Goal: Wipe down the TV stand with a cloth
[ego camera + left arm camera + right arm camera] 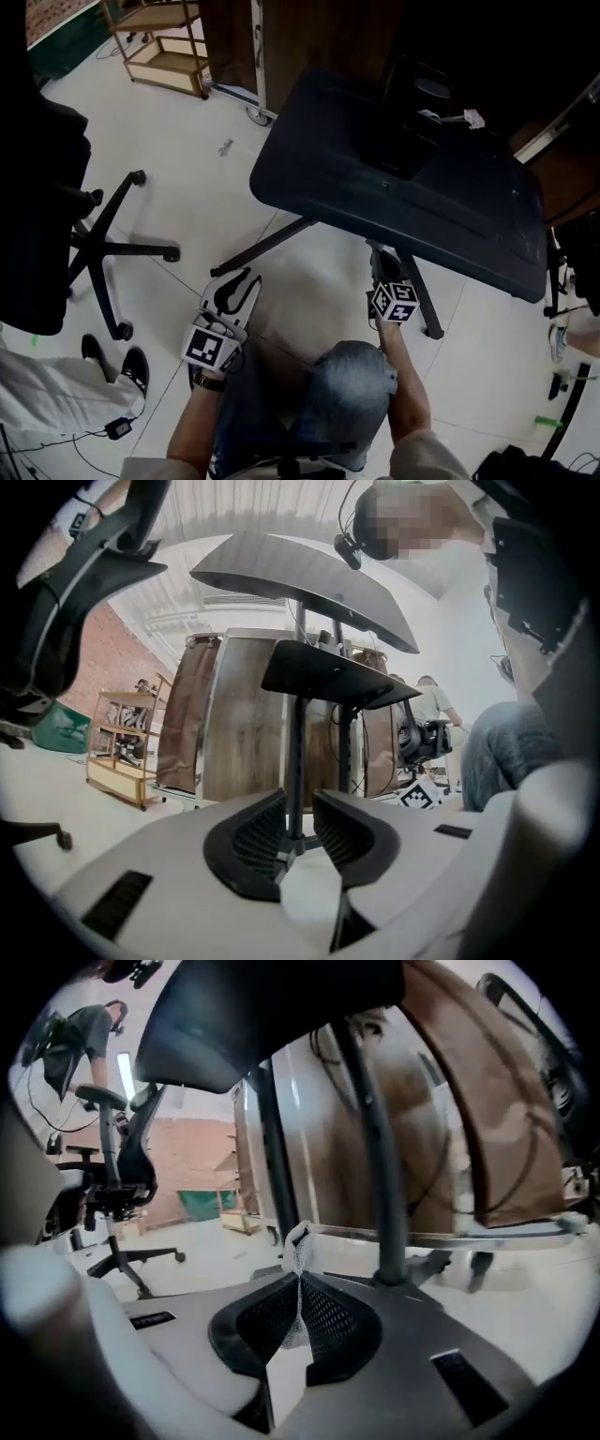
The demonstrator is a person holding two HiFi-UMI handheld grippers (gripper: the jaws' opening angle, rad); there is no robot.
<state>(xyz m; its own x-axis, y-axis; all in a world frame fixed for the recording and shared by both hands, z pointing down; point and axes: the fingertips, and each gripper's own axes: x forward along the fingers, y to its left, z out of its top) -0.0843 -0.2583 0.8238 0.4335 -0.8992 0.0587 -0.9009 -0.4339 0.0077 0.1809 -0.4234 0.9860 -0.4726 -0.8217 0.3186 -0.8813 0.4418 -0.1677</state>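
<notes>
The TV stand's dark top (403, 197) fills the upper right of the head view, on slanted legs (272, 242). My left gripper (236, 284) hovers over the floor in front of it, open and holding nothing. In the left gripper view the stand's post (295, 752) shows through the gap between the jaws of that gripper (298, 803). My right gripper (382, 265) is under the top's near edge, beside a leg. It (298, 1283) is shut on a small white mesh cloth (298, 1241), whose tip pokes up from the jaws.
An office chair (103, 248) stands at the left on a star base. A wooden shelf cart (164, 47) and brown cabinets (244, 733) are behind the stand. My knees in jeans (328, 394) are at the bottom. Another person's shoes (131, 366) are at lower left.
</notes>
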